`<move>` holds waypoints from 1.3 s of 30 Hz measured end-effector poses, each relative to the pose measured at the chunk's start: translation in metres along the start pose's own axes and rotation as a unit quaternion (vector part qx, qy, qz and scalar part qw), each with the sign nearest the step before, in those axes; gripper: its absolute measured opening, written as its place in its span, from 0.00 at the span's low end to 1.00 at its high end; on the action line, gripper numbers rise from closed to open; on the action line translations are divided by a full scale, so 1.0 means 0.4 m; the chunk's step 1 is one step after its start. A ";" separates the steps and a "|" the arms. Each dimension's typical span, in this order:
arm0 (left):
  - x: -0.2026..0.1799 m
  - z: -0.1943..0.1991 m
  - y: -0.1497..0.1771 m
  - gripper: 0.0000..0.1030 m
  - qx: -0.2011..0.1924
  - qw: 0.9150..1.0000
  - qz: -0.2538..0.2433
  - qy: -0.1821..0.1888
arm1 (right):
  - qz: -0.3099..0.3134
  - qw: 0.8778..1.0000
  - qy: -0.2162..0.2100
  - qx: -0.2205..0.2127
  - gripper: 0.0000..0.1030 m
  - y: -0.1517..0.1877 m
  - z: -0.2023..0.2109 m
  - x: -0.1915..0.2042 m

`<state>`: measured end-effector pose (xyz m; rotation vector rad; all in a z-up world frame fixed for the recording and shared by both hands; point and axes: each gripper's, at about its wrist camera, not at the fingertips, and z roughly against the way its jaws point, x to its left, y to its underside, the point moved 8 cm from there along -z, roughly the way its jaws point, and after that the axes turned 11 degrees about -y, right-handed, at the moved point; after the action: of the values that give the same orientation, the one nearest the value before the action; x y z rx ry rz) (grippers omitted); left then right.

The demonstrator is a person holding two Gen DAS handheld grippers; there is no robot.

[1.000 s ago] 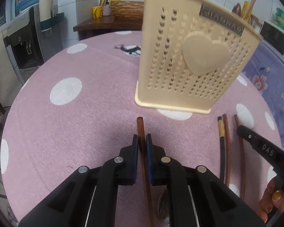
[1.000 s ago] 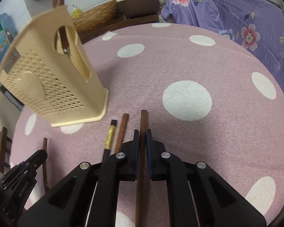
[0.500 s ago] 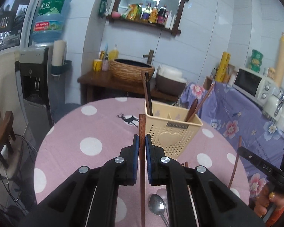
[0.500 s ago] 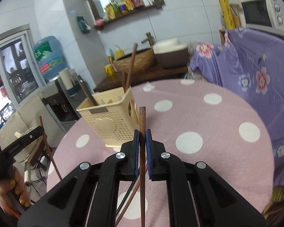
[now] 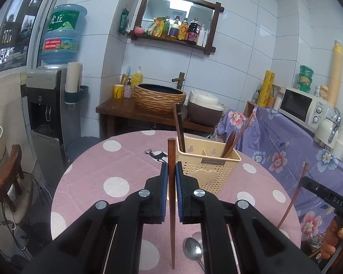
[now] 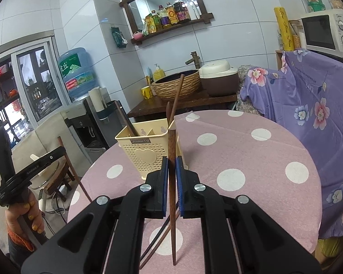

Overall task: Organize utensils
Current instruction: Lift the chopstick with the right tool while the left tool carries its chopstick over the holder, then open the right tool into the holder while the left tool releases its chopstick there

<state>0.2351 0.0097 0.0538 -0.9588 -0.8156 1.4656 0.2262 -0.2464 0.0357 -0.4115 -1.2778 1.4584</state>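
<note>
My left gripper (image 5: 171, 171) is shut on a brown wooden chopstick (image 5: 171, 150), held up above the pink dotted table (image 5: 116, 159). Just behind it stands the cream perforated utensil holder (image 5: 208, 173), with dark chopsticks (image 5: 179, 127) and a wooden spoon (image 5: 231, 140) inside. A metal spoon (image 5: 193, 250) lies on the cloth below. My right gripper (image 6: 171, 166) is shut on a second brown chopstick (image 6: 171, 146), raised in front of the holder (image 6: 146, 153). Two more chopsticks (image 6: 159, 237) lie on the table beneath it. Each gripper shows at the edge of the other's view.
A water dispenser (image 5: 48, 114) stands far left, beside a wooden side table (image 5: 125, 109) carrying a woven basin and a rice cooker (image 5: 203, 109). A purple floral cloth (image 5: 285, 146) covers furniture on the right, with a microwave (image 5: 301, 107) above. A wooden stool (image 5: 6, 173) is at left.
Both grippers lifted their chopsticks off the table and tilted upward, so the holder now appears smaller and lower. Over the last half second they have barely shifted.
</note>
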 end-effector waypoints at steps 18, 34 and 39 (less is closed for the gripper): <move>-0.085 0.025 -0.401 0.08 -0.090 0.995 0.015 0.047 | 0.070 0.993 -0.023 -0.087 0.07 -0.408 -0.034 0.157; -0.124 -0.257 -0.241 0.08 -0.007 0.999 0.031 0.006 | 0.030 0.997 0.025 -0.064 0.08 -0.349 -0.280 0.084; -0.116 -0.299 -0.168 0.08 0.024 0.999 0.035 0.005 | 0.007 0.998 0.035 -0.048 0.08 -0.288 -0.308 0.035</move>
<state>0.3731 -0.0325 0.0686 -0.9660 -0.7422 1.5320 0.3765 -0.1969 0.0952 -0.5327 -1.2949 1.3861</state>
